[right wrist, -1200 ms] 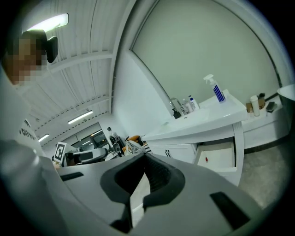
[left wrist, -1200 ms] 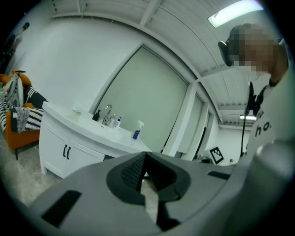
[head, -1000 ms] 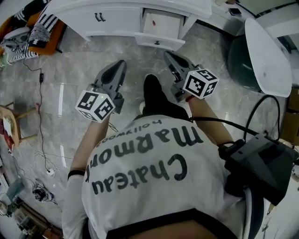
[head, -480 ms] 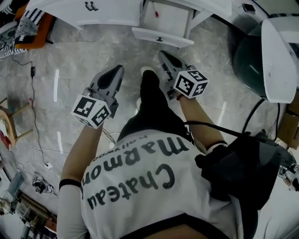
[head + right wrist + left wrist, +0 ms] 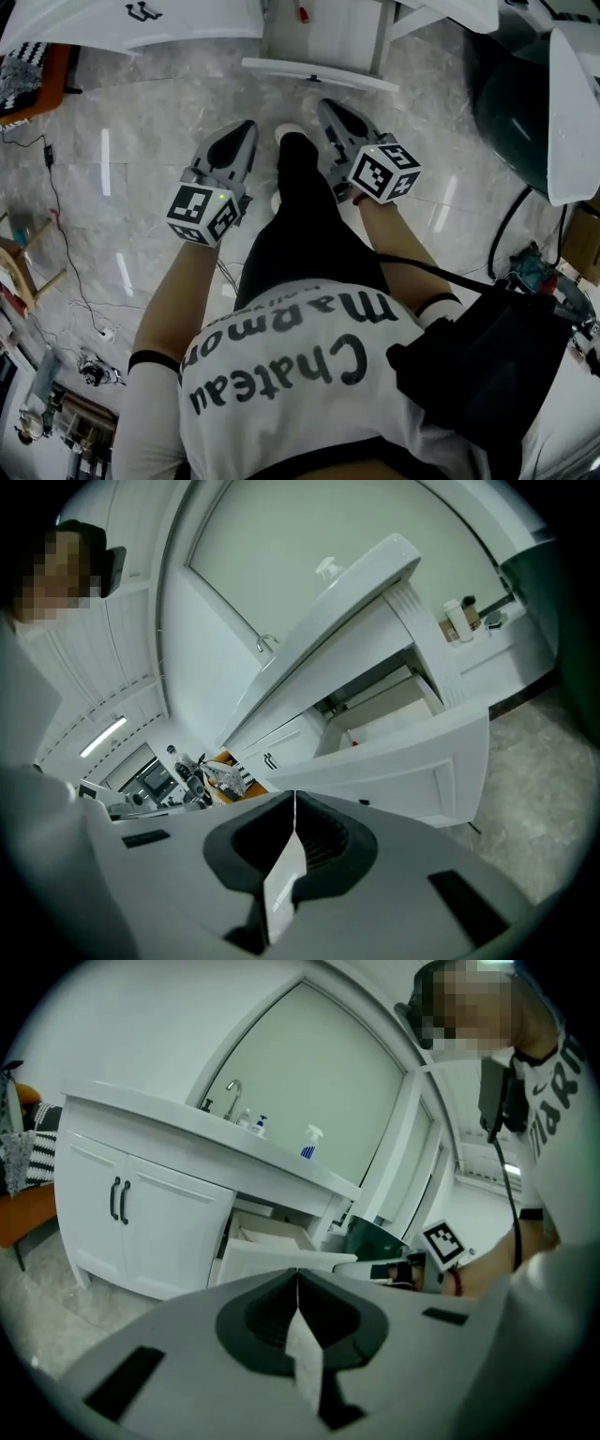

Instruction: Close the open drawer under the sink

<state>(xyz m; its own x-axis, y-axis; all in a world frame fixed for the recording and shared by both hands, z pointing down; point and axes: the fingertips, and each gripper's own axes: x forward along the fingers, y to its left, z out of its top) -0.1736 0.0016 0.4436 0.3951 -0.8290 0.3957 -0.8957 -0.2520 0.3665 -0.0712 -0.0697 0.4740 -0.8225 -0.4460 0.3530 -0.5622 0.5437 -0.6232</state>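
**Both pairs of jaws closed, drawer stands open ahead**

The jaws of the left gripper (image 5: 298, 1283) are pressed together with nothing between them. The jaws of the right gripper (image 5: 294, 806) are the same, closed and empty. In the head view both grippers point forward, one on each side of the person's leg (image 5: 300, 197). Neither of them touches the furniture.

The white cabinet (image 5: 141, 23) under the sink fills the top of the head view. Its drawer (image 5: 328, 37) is pulled out toward the person, just to the right of the double doors (image 5: 141, 1218). The front panel (image 5: 317, 73) of the drawer lies nearer to the right gripper than to the left one. A small red thing (image 5: 302, 14) lies inside the drawer.

I judge that the step in hand is the approach, and the push itself is not yet begun. Closed jaws are suitable here, because they give one firm tip for pushing. The right gripper seems better placed for it. It is best to set the tip on the middle of the front panel and to push straight along the drawer's travel. A push at one corner could turn the drawer and jam it. Near the end the push should be slow, with the tip kept away from the gap at the frame.
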